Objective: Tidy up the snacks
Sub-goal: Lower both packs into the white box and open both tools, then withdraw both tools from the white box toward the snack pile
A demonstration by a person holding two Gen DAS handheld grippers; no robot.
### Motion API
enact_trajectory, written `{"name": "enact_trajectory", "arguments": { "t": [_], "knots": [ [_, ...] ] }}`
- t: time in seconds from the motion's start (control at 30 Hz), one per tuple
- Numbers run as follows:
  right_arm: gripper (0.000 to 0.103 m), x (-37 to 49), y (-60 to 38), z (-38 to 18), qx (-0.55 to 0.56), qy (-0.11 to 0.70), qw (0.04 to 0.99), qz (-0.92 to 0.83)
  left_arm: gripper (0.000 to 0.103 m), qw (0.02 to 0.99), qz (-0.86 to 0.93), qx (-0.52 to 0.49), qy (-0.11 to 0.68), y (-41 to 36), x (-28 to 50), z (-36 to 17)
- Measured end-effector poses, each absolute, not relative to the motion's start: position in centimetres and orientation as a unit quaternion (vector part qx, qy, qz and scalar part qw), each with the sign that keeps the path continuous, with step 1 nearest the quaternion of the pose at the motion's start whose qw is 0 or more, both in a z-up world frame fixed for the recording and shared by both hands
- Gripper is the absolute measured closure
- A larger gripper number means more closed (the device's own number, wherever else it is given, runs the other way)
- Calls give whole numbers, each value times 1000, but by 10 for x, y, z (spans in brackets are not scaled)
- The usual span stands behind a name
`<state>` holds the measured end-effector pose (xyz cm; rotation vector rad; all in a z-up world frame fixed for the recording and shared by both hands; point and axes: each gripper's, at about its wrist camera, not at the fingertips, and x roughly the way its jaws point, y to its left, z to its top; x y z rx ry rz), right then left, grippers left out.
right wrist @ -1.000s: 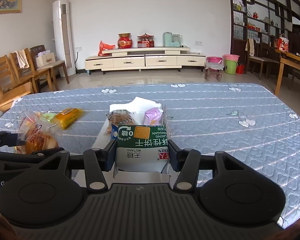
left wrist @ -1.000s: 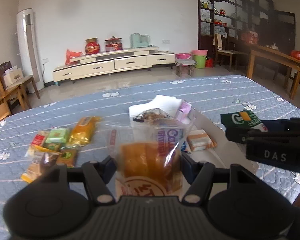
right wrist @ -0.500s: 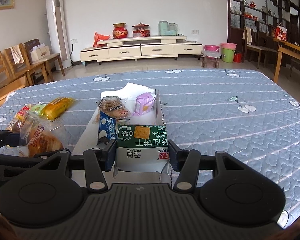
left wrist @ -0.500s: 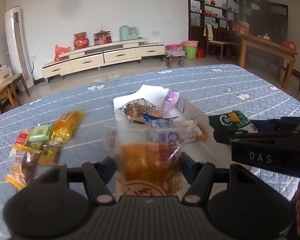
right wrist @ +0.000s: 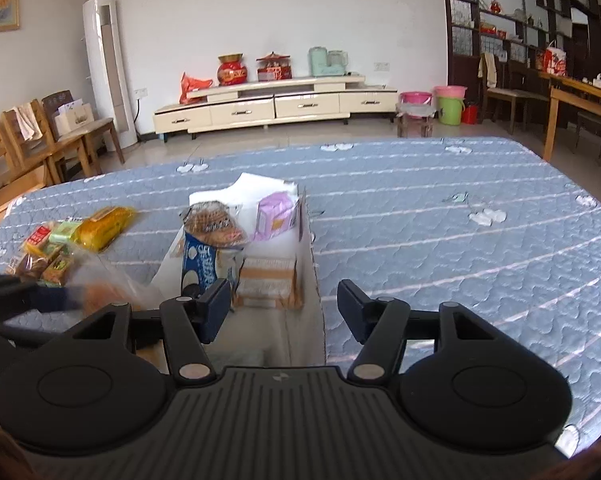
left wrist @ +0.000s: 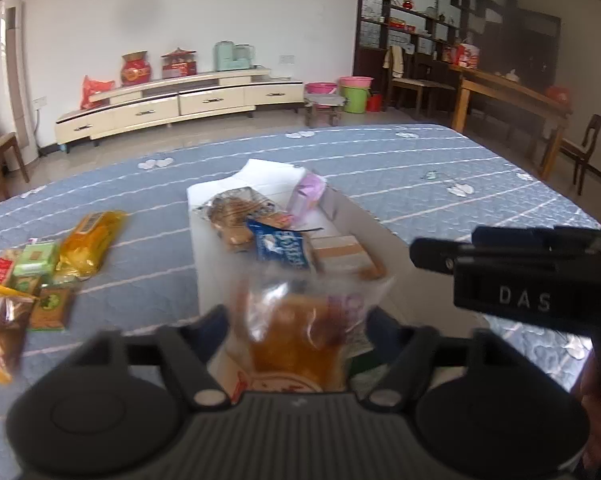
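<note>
Bread bag point(left wrist: 296, 340), clear plastic over golden bun, blurred between just-widened left claw point(left wrist: 296, 324); right claw point(right wrist: 284, 304) open, empty.

bright, even daylight; fisheye-bent edges, dark corners, motion-blurred bread bag point(left wrist: 296, 340) up close

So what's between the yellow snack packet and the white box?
Nothing, just bare blue quilted cover. The right wrist view shows the yellow packet lying apart from the white box, with only cloth between them.
</note>
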<state>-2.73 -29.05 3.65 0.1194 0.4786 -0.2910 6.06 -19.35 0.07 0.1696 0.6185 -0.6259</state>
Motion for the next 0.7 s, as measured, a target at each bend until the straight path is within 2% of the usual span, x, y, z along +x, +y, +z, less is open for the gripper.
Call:
{"name": "enact_trajectory", "arguments": {
  "t": [0.03, 0.3, 0.4, 0.47, 0.53, 0.7],
  "knots": [
    [28, -28, -290, 37, 57, 233, 960, -146, 11, 904, -302, 83, 291, -193, 58, 2],
    [23, -35, -289, 44, 49, 209, 964, -154, 6, 915, -285, 67, 276, -175, 55, 17],
    [18, -34, -283, 46, 41, 205, 966, -151, 6, 923, -261, 68, 275, -163, 56, 22],
    [9, -33, -279, 48, 36, 205, 967, -145, 6, 928, -241, 70, 275, -154, 56, 25],
    [4, -31, -274, 47, 32, 204, 969, -138, 6, 934, -221, 69, 274, -145, 57, 29],
    [0, -24, -260, 48, 21, 206, 971, -117, 6, 943, -181, 64, 271, -119, 59, 34]
  ]
}}
